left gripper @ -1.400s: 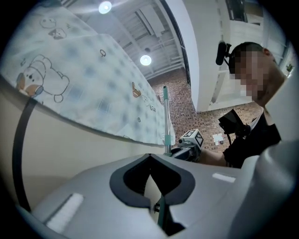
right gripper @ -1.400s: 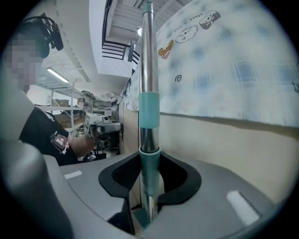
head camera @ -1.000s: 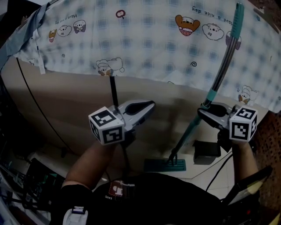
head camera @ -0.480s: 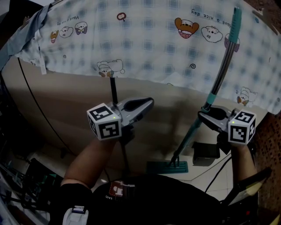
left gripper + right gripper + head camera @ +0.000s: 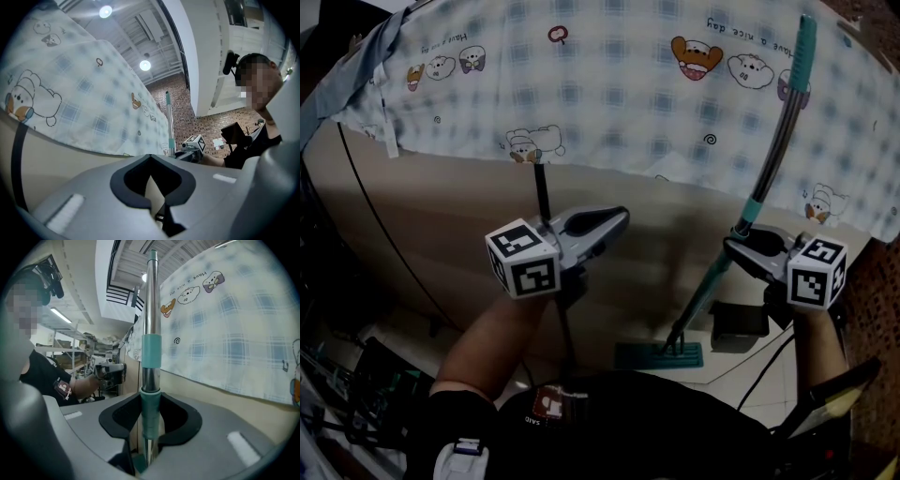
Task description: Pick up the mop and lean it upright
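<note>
The mop stands nearly upright at the right of the head view. Its silver and teal handle (image 5: 773, 150) tilts against the checked cloth, and its flat teal head (image 5: 658, 355) rests on the floor. My right gripper (image 5: 733, 241) is shut on the handle at a teal collar; in the right gripper view the handle (image 5: 151, 357) runs up between the jaws of this gripper (image 5: 149, 432). My left gripper (image 5: 623, 217) hovers at centre, left of the mop, shut with nothing in it (image 5: 152, 206). The left gripper view shows the handle (image 5: 170, 126) further off.
A checked cloth with cartoon bears (image 5: 609, 84) hangs over a beige panel (image 5: 441, 216). A black strap (image 5: 542, 192) hangs down the panel, and a black cable (image 5: 375, 225) curves down it at the left. A black box (image 5: 741, 323) sits on the floor beside the mop head.
My right gripper and the mop have shifted slightly, the handle standing a touch steeper. The left gripper has barely moved.
</note>
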A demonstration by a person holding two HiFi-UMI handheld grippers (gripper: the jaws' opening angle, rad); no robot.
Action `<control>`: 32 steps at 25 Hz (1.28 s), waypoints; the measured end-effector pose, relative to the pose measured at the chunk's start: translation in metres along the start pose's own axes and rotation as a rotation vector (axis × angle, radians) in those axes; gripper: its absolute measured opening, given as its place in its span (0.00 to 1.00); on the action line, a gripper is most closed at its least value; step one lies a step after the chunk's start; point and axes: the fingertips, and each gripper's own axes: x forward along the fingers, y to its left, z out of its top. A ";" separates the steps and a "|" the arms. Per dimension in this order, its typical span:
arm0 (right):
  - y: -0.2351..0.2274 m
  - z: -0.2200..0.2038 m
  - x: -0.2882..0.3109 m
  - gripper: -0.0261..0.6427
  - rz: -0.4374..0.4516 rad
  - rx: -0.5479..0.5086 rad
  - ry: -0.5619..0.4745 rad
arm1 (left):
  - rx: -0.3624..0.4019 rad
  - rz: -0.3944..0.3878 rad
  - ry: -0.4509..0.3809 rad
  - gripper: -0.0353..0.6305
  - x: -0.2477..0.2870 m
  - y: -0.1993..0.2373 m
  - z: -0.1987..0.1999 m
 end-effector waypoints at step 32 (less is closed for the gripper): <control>-0.001 -0.273 0.099 0.25 -0.014 0.067 0.191 | -0.117 -0.004 0.209 0.05 -0.007 -0.013 -0.208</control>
